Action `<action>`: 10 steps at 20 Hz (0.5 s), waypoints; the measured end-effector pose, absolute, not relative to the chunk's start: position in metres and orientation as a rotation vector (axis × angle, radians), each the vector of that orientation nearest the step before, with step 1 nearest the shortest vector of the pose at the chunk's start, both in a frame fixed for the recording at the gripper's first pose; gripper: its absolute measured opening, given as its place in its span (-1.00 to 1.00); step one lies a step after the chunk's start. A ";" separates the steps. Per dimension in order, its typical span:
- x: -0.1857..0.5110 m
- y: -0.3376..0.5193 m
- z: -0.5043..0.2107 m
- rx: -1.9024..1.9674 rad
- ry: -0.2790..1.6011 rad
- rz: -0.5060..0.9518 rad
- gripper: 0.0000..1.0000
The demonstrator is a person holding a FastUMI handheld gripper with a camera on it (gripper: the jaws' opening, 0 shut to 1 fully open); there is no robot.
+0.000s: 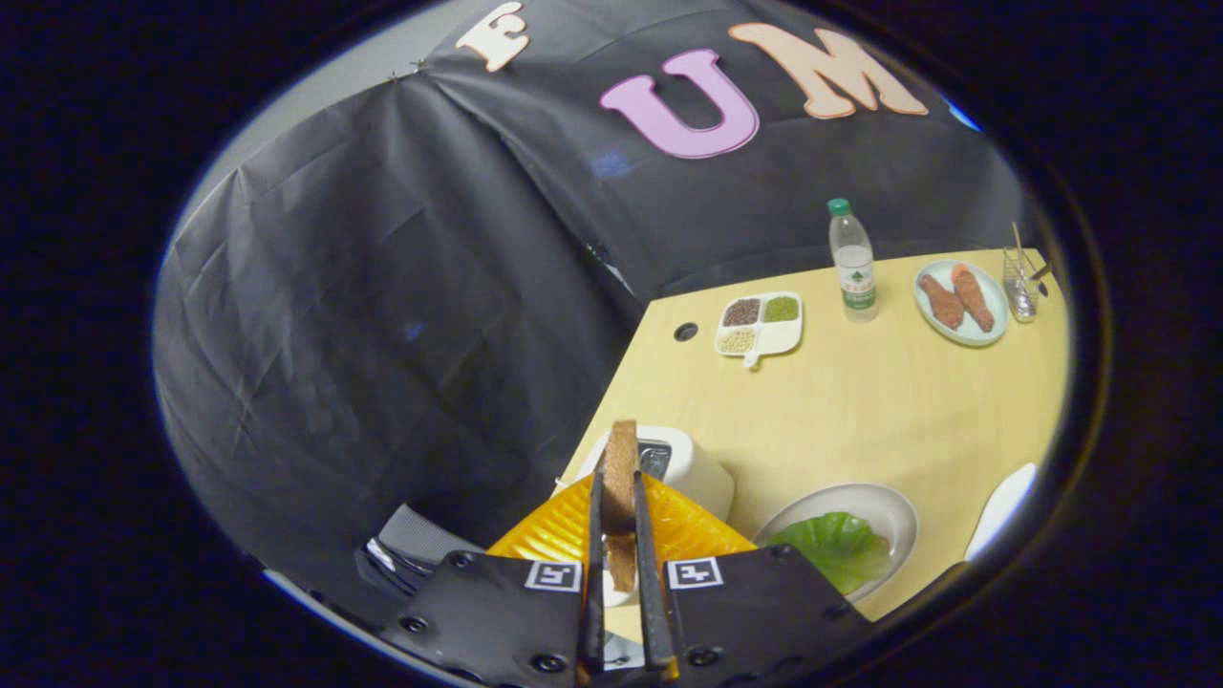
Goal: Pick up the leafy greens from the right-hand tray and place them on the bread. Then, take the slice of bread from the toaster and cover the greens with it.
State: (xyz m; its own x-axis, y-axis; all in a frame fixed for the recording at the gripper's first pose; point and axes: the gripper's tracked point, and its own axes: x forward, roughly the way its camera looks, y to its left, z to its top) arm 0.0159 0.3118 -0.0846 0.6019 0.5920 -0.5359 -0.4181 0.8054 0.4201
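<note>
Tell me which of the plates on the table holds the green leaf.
The white plate just beyond the claw, beside the toaster; the far plate holds two reddish-brown pieces.

Far beyond the fingers on the pale wooden table [860,401]: a divided dish of grains [760,326], a green-capped water bottle [852,262], and a plate of two reddish-brown food pieces [961,301]. A clear glass holding utensils [1020,283] stands just beside that plate. A small round hole [685,332] in the tabletop lies near the divided dish.

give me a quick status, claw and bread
Claw shut on bread slice, edge-on between fingers, lifted clear of toaster. Greens on plate, just right. Nothing in the way.
</note>
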 end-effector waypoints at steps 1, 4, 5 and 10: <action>0.021 0.297 -0.087 0.267 0.704 0.571 -0.62; 0.021 0.258 -0.092 0.324 0.699 0.526 -0.63; 0.019 0.247 -0.096 0.351 0.705 0.515 -0.63; 0.017 0.200 -0.135 0.454 0.758 0.407 -0.63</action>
